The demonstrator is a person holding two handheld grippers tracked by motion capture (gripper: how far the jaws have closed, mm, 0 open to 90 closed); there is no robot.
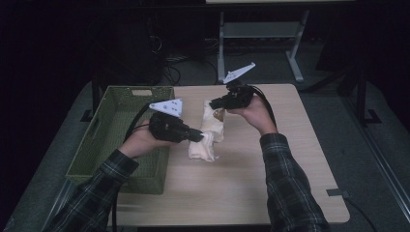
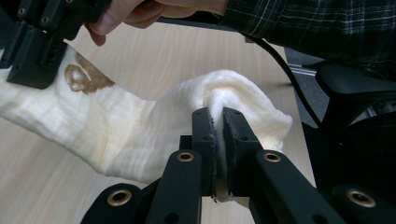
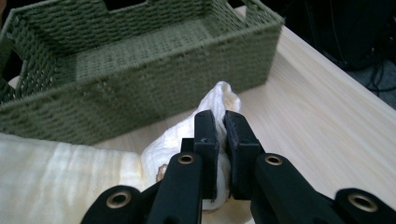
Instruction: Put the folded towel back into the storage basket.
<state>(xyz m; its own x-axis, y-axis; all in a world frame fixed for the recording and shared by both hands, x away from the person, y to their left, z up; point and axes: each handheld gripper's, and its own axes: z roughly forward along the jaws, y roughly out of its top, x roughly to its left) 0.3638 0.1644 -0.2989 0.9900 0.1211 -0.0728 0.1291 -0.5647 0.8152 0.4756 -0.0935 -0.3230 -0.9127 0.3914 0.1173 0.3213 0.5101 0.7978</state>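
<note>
Both tools, left tool (image 1: 199, 136) and right tool (image 1: 216, 103), pinched tight on opposite ends of cream crinkled cloth (image 1: 209, 140); lifted off bench (image 1: 270, 169), green woven basket (image 1: 99, 140) beside, unfilled.

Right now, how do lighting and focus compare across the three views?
High view: dim, background nearly black, cream cloth soft and low in detail. Left gripper view: bright, cloth weave crisp, the person's hand at top slightly soft. Right gripper view: even light, green woven basket sharp, no glare.
</note>
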